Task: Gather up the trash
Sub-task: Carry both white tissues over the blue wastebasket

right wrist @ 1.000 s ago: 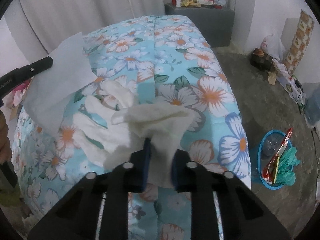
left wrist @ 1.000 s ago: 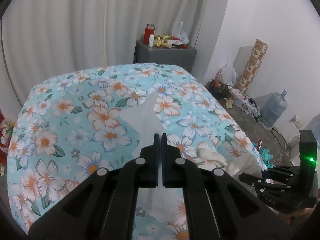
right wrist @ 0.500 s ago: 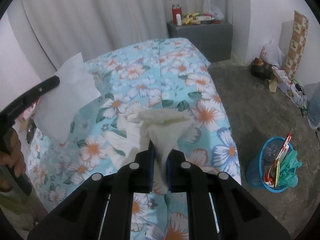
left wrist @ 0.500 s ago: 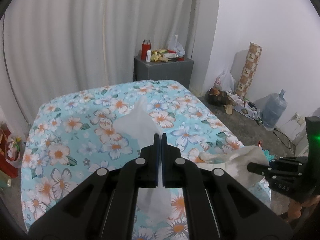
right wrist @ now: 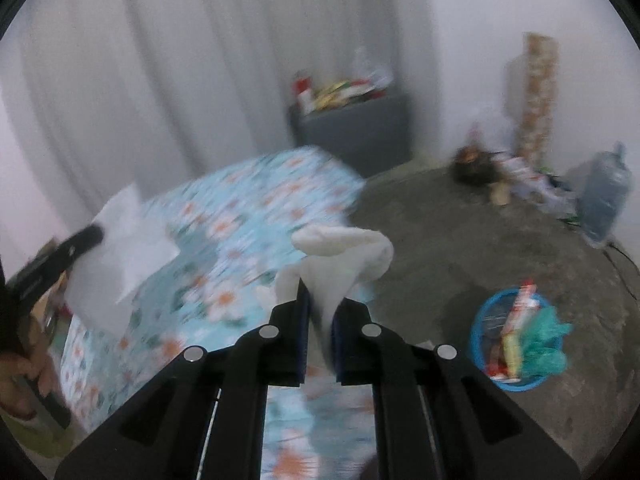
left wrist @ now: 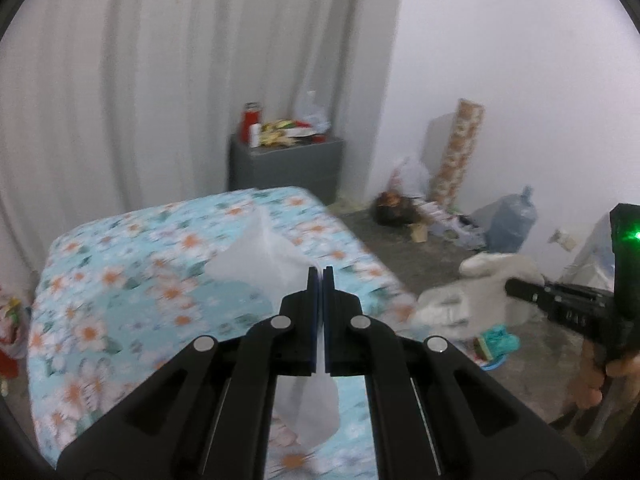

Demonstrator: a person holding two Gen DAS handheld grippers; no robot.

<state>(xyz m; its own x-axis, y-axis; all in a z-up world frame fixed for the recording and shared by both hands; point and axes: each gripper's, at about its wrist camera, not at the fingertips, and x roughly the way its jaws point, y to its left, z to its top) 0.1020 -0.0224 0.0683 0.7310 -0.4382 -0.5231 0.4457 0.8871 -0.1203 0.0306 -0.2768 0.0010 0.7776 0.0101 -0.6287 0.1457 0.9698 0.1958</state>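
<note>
Tissues hang clear of the bed (left wrist: 120, 280), one thin sheet (left wrist: 260, 264) pinched in our shut left gripper (left wrist: 319, 276), one crumpled wad (right wrist: 340, 256) clamped in our right gripper (right wrist: 320, 300), ready for the blue basket (right wrist: 480, 332).

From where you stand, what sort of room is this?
Most likely a bedroom: a bed with a flowered sheet, a long white curtain behind it, and a small grey cabinet cluttered on top.

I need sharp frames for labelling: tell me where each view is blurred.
Left wrist view: the floral bedspread is smeared, the left tongs and their thin tissue fairly crisp. Right wrist view: blur is heavier, streaking the bedspread and grey cabinet; the right tongs stay sharp on the crumpled tissue.
</note>
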